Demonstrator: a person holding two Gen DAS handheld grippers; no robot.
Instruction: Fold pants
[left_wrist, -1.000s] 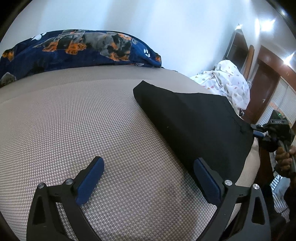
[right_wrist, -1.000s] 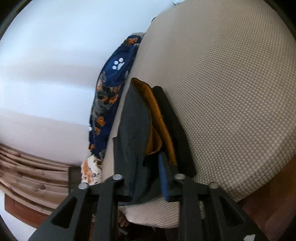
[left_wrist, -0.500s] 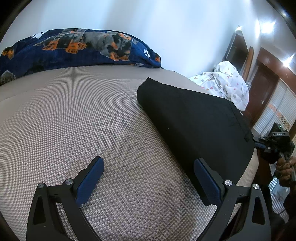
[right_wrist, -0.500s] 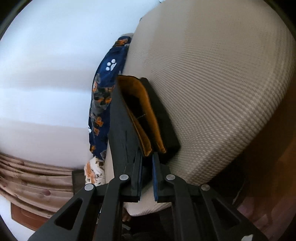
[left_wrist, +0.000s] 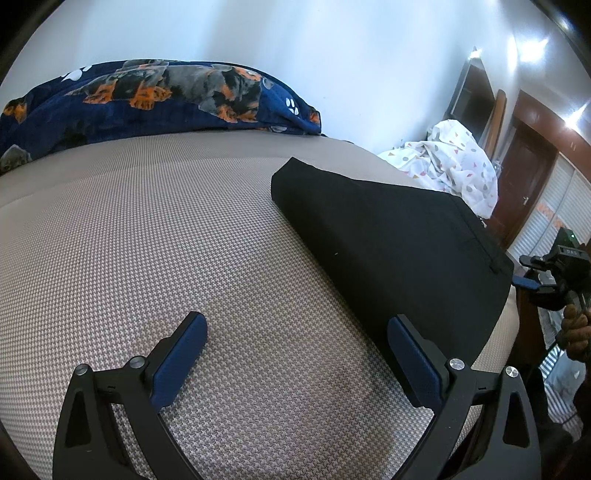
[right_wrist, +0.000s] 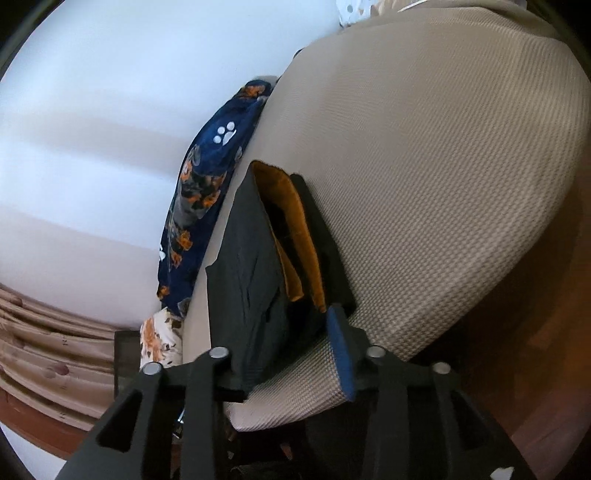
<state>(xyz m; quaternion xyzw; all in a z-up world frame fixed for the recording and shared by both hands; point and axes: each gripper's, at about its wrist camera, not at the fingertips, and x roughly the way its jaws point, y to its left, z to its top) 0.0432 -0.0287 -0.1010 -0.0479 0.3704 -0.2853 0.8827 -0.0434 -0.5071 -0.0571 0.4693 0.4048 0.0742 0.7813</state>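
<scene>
The black pants (left_wrist: 399, 251) lie folded in a flat stack on the beige bed (left_wrist: 166, 240), at its right edge. My left gripper (left_wrist: 295, 358) is open and empty, low over the bed just left of the pants. In the right wrist view the folded pants (right_wrist: 258, 273) show an orange lining (right_wrist: 295, 236) between the layers. My right gripper (right_wrist: 288, 354) is open at the end of the stack, with the cloth between its fingers but not pinched. It also shows at the bed's right edge in the left wrist view (left_wrist: 532, 284).
A navy dog-print blanket (left_wrist: 155, 96) lies along the far side of the bed by the white wall. A white patterned sheet (left_wrist: 454, 162) is heaped beyond the pants. A dark wooden door (left_wrist: 524, 177) and a wooden floor (right_wrist: 535, 369) are to the right.
My right gripper was shut on the end of the pants half a second ago and has now opened, and the stack has settled flat. My left gripper has stayed open and still.
</scene>
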